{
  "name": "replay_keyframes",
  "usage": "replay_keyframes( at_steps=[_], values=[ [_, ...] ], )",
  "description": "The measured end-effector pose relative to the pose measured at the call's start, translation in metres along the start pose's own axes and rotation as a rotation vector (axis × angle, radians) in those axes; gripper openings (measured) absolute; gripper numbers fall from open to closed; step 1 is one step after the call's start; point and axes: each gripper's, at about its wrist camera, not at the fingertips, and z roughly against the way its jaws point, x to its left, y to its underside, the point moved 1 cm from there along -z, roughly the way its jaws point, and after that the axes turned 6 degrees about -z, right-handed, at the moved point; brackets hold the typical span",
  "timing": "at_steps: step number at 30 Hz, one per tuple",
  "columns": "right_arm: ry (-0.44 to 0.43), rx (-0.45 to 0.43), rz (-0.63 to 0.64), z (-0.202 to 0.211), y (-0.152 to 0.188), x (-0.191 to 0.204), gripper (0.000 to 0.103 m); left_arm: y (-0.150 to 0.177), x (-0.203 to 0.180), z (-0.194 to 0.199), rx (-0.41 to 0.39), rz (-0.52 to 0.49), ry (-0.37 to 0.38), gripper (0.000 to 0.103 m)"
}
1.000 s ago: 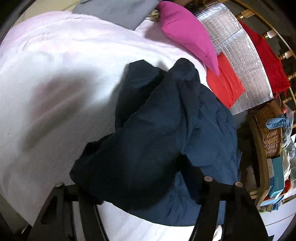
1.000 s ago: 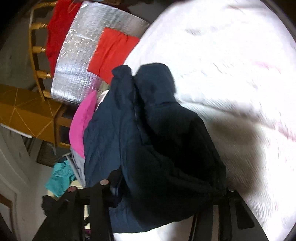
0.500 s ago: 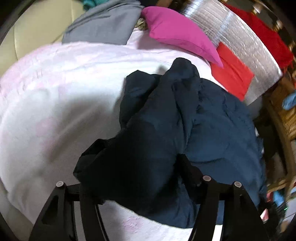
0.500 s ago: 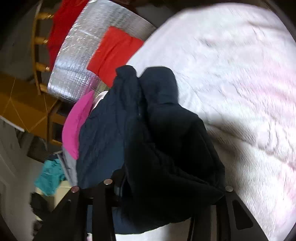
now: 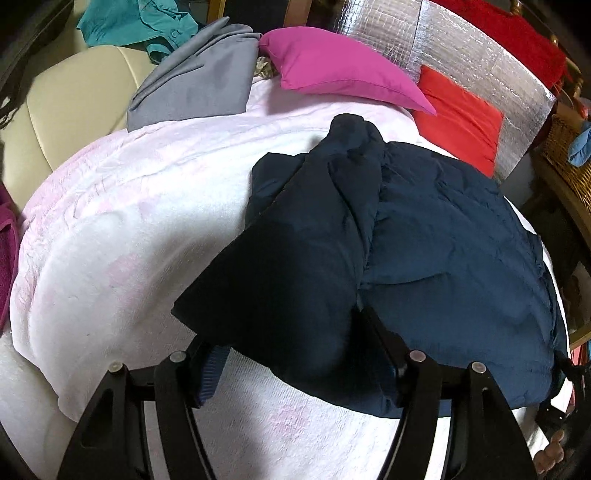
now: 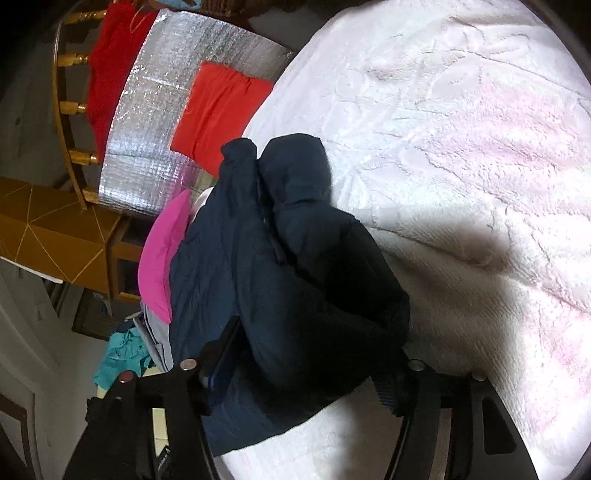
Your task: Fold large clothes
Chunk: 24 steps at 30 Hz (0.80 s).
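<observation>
A navy padded jacket point(image 5: 436, 236) lies on the white and pink blanket point(image 5: 122, 229), one side folded over its middle. My left gripper point(image 5: 284, 339) stands wide at the near edge of that dark fold point(image 5: 295, 280). The fabric lies between the fingers and hides their tips, but the left pad point(image 5: 210, 373) shows bare beside it. In the right wrist view the same jacket point(image 6: 295, 258) fills the centre. My right gripper point(image 6: 310, 354) has the fold's end between its fingers. Its jaws are opening, and the left pad point(image 6: 218, 369) stands clear of the cloth.
At the bed's far end lie a magenta pillow point(image 5: 340, 70), a grey garment point(image 5: 199, 77), a teal shirt point(image 5: 136, 22), a red cushion point(image 5: 461, 114) and a silver foil mat point(image 5: 480, 62). A wicker basket point(image 5: 565, 158) stands to the right. Fingers of a hand point(image 5: 550, 446) show at the lower right.
The left view has drawn back and rolled, so more of the bed's far end shows. The right gripper's fingers have spread wider around the fold. The jacket stays in place.
</observation>
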Motion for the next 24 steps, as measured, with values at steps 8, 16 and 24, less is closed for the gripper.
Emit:
replay_keyframes(
  at_steps=[8,16,24],
  values=[
    [0.038,-0.104,0.19,0.009,0.011,0.029,0.04,0.001,0.001,-0.001,0.001,-0.006,-0.008,0.07],
    [0.137,-0.038,0.182,-0.002,0.008,0.02,0.047,0.002,0.0,-0.001,0.006,-0.007,-0.008,0.07],
    [0.256,-0.045,0.319,0.032,0.038,0.042,0.061,0.012,-0.008,0.04,-0.097,-0.062,-0.101,0.07]
  ],
)
